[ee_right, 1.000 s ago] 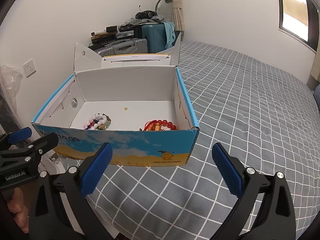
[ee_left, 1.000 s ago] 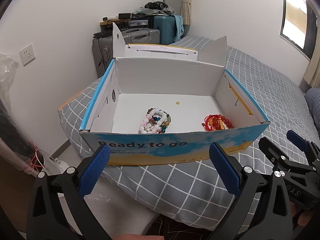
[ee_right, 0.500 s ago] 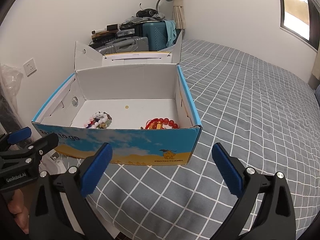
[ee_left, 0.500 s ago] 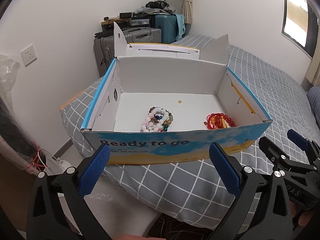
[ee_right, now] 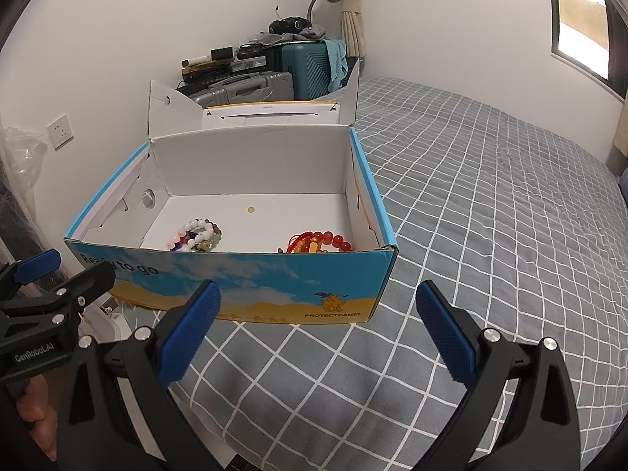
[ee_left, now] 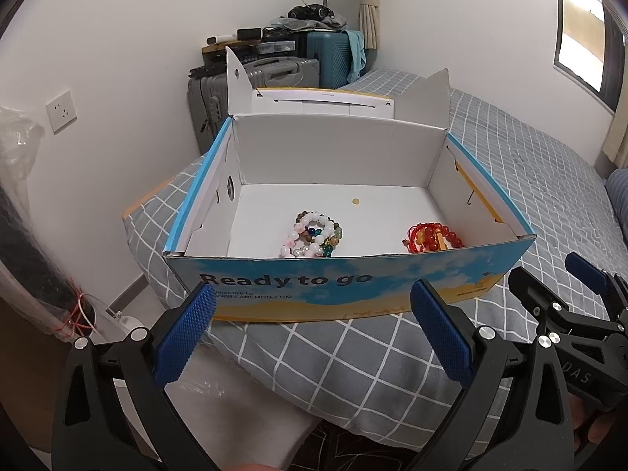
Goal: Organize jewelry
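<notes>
An open cardboard shoebox (ee_left: pixel 290 282) (ee_right: pixel 235 278) with blue sky print sits on the bed corner, its lid folded back. Inside lie a pile of mixed white, pink and green bead bracelets (ee_left: pixel 314 235) (ee_right: pixel 198 234) on the left and red bead bracelets (ee_left: pixel 433 237) (ee_right: pixel 320 242) on the right. A small yellow bead (ee_left: pixel 355 201) (ee_right: pixel 251 209) rests near the back wall. My left gripper (ee_left: pixel 314 337) hangs open in front of the box, empty. My right gripper (ee_right: pixel 318 337) is open too, empty, just short of the box's right front corner.
The bed (ee_right: pixel 490 235) with a grey checked cover stretches right and back. Suitcases (ee_left: pixel 274 74) piled with clutter stand behind the box by the wall. A plastic bag (ee_left: pixel 23 196) hangs at left. The bed edge drops off below the box front.
Both grippers have risen and drawn slightly nearer the box, so more of its floor and the bracelets shows. Nothing was grasped or moved.
</notes>
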Available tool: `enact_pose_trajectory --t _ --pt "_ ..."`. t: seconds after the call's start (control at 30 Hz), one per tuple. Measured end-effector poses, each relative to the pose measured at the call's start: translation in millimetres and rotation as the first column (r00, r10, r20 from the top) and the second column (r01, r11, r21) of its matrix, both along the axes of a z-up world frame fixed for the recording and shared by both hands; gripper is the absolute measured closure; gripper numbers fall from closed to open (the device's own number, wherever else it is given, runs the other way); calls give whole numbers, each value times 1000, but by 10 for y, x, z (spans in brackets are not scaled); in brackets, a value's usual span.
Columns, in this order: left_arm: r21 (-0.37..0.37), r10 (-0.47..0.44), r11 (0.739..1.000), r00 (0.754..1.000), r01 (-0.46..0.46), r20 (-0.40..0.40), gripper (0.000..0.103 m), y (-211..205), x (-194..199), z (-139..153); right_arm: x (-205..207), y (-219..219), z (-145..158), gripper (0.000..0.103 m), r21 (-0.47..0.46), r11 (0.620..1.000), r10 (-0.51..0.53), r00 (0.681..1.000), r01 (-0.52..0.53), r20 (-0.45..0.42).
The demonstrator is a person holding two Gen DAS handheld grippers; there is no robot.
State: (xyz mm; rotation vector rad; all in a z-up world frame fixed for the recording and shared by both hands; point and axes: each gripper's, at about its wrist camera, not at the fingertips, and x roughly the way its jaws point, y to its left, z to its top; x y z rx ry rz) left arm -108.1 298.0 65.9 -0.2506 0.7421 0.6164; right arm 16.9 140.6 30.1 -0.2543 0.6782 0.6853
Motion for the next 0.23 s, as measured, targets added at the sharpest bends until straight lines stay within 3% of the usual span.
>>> enact_pose_trajectory --t 0.23 --pt "-40 12 999 1000 -11 13 5 54 -23 -6 -12 -2 3 7 1 1000 0 1000 0 0"
